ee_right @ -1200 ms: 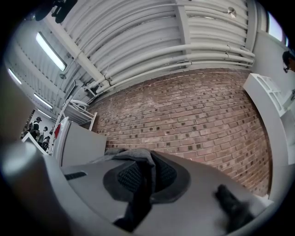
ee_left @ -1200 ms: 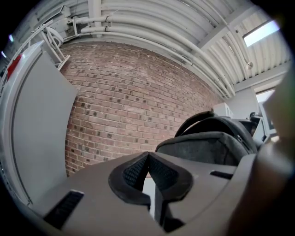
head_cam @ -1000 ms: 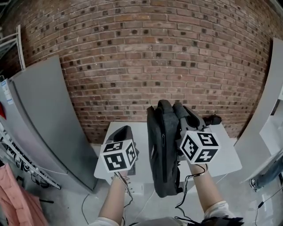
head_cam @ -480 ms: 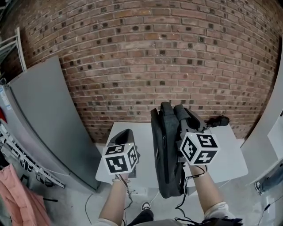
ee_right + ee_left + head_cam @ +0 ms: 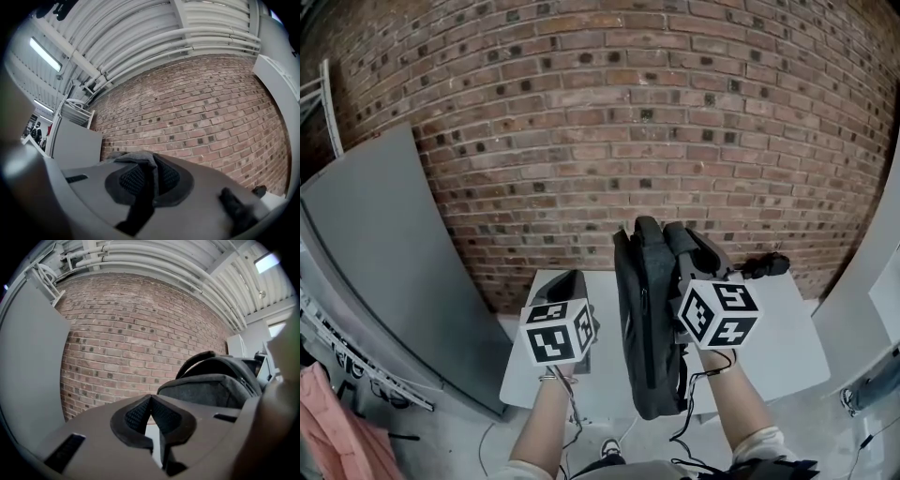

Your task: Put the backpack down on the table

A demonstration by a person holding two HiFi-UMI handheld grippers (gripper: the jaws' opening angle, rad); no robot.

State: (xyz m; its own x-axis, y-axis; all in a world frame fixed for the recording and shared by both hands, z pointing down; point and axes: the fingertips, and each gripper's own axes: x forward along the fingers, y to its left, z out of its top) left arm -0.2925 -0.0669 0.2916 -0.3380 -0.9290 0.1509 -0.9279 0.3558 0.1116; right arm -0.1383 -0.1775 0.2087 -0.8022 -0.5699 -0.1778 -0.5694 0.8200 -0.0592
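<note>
So, backpack: hangs upright over the table's near edge, not set down yet
right gripper: jaws narrow, pinching the top strap, so it carries the whole weight
left gripper: jaws together, empty, above the table's left part, likely spare

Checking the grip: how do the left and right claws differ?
The left claw is shut on nothing; the right claw is shut on grey fabric of the backpack. The left claw stands apart from the backpack; the right claw sits at its top. Both are closed.
</note>
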